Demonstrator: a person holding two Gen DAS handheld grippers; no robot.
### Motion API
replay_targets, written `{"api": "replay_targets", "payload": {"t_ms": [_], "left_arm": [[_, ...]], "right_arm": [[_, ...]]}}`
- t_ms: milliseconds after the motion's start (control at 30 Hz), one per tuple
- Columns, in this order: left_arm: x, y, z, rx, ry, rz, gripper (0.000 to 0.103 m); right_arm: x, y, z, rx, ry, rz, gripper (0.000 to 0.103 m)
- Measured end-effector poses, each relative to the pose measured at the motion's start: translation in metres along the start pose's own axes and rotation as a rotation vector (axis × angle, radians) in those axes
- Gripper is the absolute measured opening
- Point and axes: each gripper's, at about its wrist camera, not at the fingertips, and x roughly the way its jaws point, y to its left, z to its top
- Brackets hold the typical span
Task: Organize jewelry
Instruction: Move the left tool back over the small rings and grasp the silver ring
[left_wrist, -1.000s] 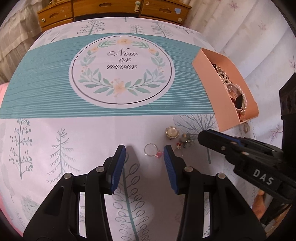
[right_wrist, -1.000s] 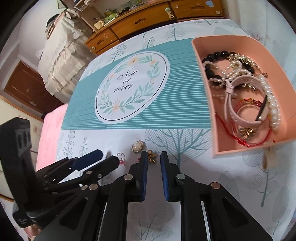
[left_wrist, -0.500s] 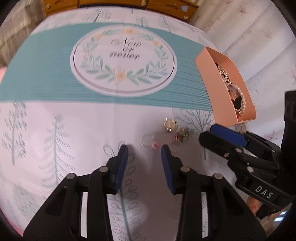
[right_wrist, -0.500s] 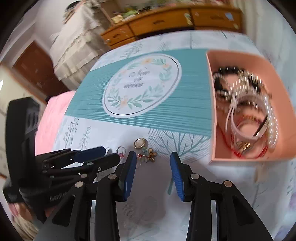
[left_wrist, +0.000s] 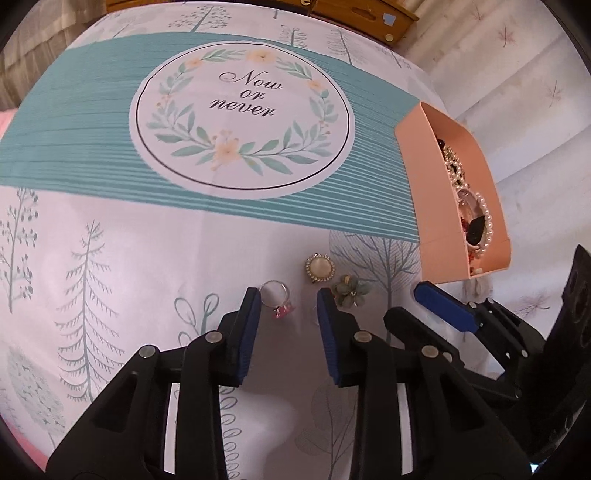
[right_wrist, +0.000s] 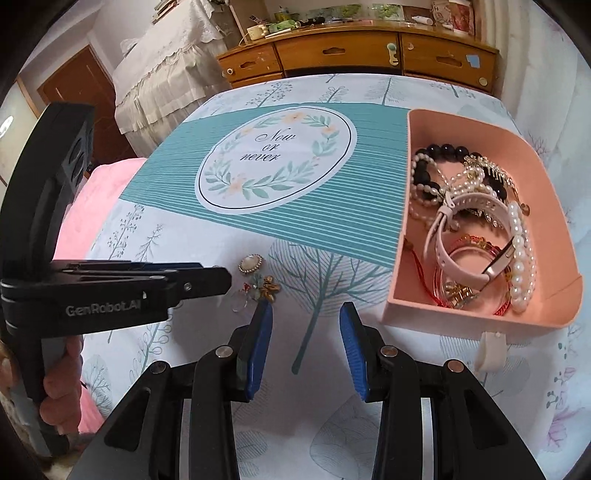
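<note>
The left gripper (left_wrist: 286, 295), jaws spread, sat low at centre frame around the ring (left_wrist: 275, 295) on the tablecloth (left_wrist: 147, 240); closing on it seemed next. The right gripper (right_wrist: 306, 314) was also spread. Only the right view showed the tray (right_wrist: 476, 317), right, full of bracelets (right_wrist: 480, 221).

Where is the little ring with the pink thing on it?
In the left wrist view, the ring lies on the tablecloth between the tips of the open left claw, touching neither that I can tell, just left of the round pearl brooch.
</note>
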Motion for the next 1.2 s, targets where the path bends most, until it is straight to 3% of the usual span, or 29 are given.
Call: {"api": "replay_targets", "payload": {"t_ms": [467,667,900,1200], "left_arm": [[0.011,-0.036,0.015,0.175,0.040,0.185,0.014],[0.009,-0.037,0.019,0.150,0.033,0.151,0.013],[-0.004,-0.011,0.008,0.120,0.014,0.113,0.013],[-0.028,0.004,0.001,0.123,-0.043,0.088,0.013]], "right_arm": [[-0.002,-0.012,-0.003,0.053,0.009,0.050,0.038],[-0.004,-0.010,-0.001,0.046,0.006,0.051,0.038],[0.000,0.007,0.003,-0.036,0.004,0.042,0.038],[0.011,0.039,0.001,-0.176,-0.072,-0.029,0.039]]}}
